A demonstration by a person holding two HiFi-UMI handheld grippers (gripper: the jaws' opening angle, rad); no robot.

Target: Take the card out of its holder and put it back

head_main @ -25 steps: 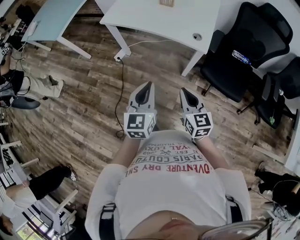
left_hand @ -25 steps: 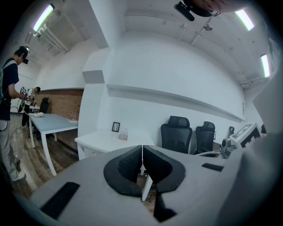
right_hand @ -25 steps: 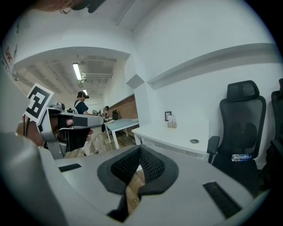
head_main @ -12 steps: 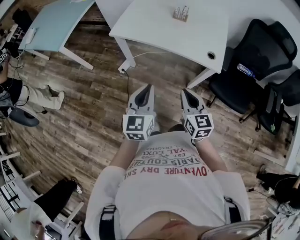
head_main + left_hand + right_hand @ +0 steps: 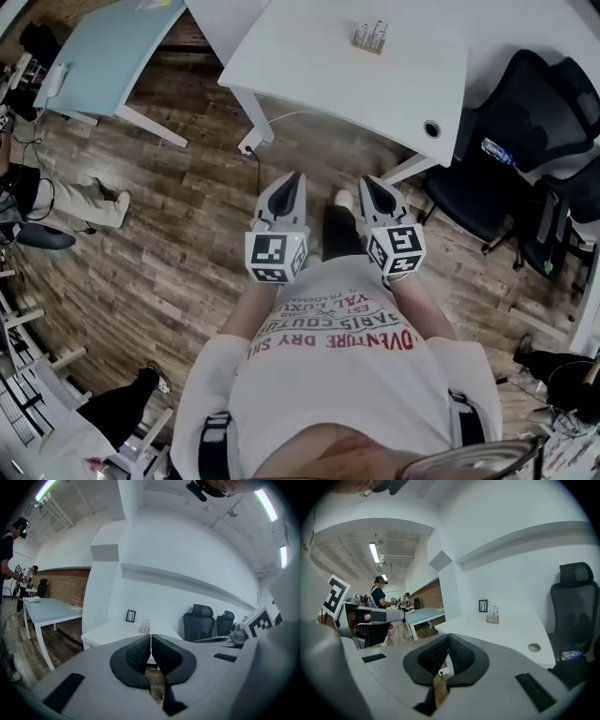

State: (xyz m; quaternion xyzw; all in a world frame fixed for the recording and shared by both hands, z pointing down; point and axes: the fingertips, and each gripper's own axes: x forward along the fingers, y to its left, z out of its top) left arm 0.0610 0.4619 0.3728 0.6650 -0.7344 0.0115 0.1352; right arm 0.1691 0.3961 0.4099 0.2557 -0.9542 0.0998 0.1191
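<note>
Left gripper point(image 5: 295, 178) and right gripper point(image 5: 367, 182) both closed, empty, held forward. Card holder point(image 5: 371, 36) on desk point(image 5: 309, 66) is well ahead; probably the approach.

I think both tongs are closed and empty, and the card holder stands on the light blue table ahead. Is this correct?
Not quite. The card holder stands on the white table, not on the light blue table; the head view shows this. The rest holds: the left tongs and the right tongs are closed and empty.
</note>
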